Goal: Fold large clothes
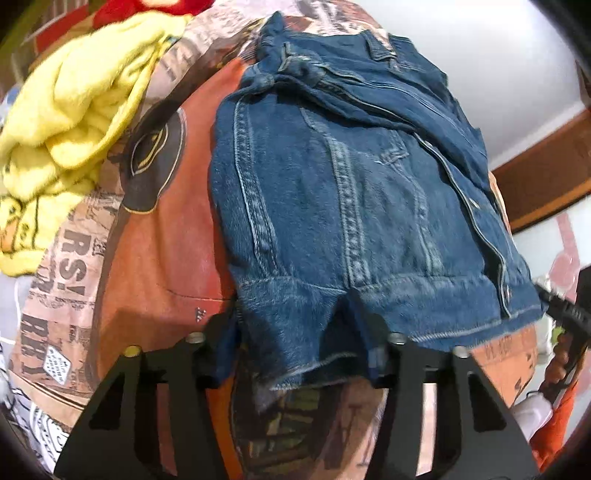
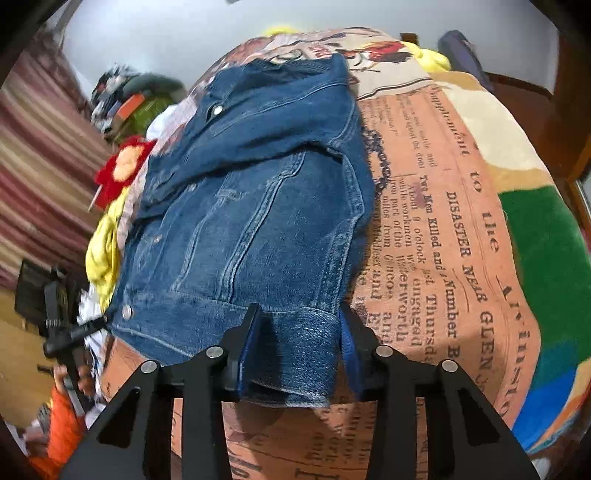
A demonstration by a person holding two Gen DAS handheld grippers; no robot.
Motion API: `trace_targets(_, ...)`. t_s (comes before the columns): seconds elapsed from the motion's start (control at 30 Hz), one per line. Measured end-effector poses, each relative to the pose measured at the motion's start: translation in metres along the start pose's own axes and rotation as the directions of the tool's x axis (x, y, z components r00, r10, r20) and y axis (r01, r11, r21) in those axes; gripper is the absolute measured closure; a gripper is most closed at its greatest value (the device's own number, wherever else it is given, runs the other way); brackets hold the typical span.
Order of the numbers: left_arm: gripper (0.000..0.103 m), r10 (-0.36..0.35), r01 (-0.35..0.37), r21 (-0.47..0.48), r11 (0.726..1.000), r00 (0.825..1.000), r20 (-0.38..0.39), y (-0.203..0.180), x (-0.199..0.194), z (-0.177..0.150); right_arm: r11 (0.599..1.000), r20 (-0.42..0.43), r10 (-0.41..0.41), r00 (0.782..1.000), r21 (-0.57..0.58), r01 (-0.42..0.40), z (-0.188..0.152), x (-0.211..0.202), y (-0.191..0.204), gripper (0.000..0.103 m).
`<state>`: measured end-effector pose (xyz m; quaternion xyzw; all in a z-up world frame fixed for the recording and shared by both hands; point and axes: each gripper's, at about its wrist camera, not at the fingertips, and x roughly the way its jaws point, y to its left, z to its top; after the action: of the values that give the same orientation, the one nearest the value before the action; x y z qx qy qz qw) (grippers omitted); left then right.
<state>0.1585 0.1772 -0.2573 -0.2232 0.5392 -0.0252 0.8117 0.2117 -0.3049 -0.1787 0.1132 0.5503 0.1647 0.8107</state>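
A blue denim jacket [image 1: 332,192] lies folded lengthwise on a printed bed cover [image 1: 155,236], collar at the far end. My left gripper [image 1: 301,354] has its jaws wide apart around the jacket's near hem, one finger each side of a bunched piece of hem. In the right wrist view the jacket [image 2: 251,206] lies the same way on the cover [image 2: 436,229]. My right gripper [image 2: 295,354] also stands open, its fingers on either side of the hem's other corner. Neither pair of pads is pressed together on the cloth.
A yellow fleece garment [image 1: 74,110] lies heaped left of the jacket, with red cloth [image 1: 147,9] beyond it. The other gripper and an orange sleeve show at the frame edges [image 1: 561,332] [image 2: 62,332]. A striped curtain [image 2: 33,177] hangs left; a wooden frame [image 1: 546,177] stands right.
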Motion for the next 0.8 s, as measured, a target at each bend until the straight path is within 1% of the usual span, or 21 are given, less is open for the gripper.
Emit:
trace_targets(0.03,0.065,0.012,-0.012,0.014,1.0,1.0,0.005,-0.002,-0.002,0.0,1.0,0.006,-0.004,1.0,0.001,0.004,0.0,0.0,0.001,0.075)
trace_targets(0.07,0.077,0.024,-0.024,0.03,0.999,1.0,0.012,-0.005,-0.004,0.001,1.0,0.011,-0.009,1.0,0.0,0.009,0.001,0.0,0.001,0.078)
trace_targets(0.1,0.082,0.05,-0.051,0.037,0.998,0.998,0.029,-0.007,-0.008,0.003,1.0,0.021,-0.01,1.0,-0.001,0.01,0.002,0.0,0.003,0.081)
trace_targets(0.17,0.086,0.051,-0.053,0.039,0.998,0.997,0.054,-0.01,-0.015,0.01,0.999,0.039,-0.011,0.999,-0.03,0.012,0.005,-0.003,0.009,0.084)
trace_targets(0.3,0.088,0.031,-0.038,0.052,0.998,0.992,0.125,-0.02,-0.037,0.03,0.999,0.084,0.006,0.996,-0.046,-0.002,0.023,-0.013,0.016,0.086)
trace_targets(0.43,0.088,0.01,-0.034,0.112,0.993,0.978,0.208,-0.042,-0.061,0.057,0.997,0.113,0.037,0.993,-0.075,-0.028,0.049,-0.021,0.026,0.086)
trace_targets(0.53,0.089,-0.01,-0.034,0.152,0.988,0.96,0.28,-0.056,-0.079,0.082,0.994,0.147,0.042,0.988,-0.111,-0.026,0.072,-0.027,0.037,0.086)
trace_targets(0.63,0.09,-0.04,-0.017,0.165,0.986,0.941,0.336,-0.066,-0.095,0.11,0.99,0.203,0.043,0.978,-0.139,-0.014,0.1,-0.037,0.048,0.087)
trace_targets(0.8,0.091,-0.033,-0.042,0.174,0.984,0.911,0.411,-0.08,-0.105,0.17,0.986,0.309,0.035,0.95,-0.164,0.017,0.162,-0.053,0.063,0.087)
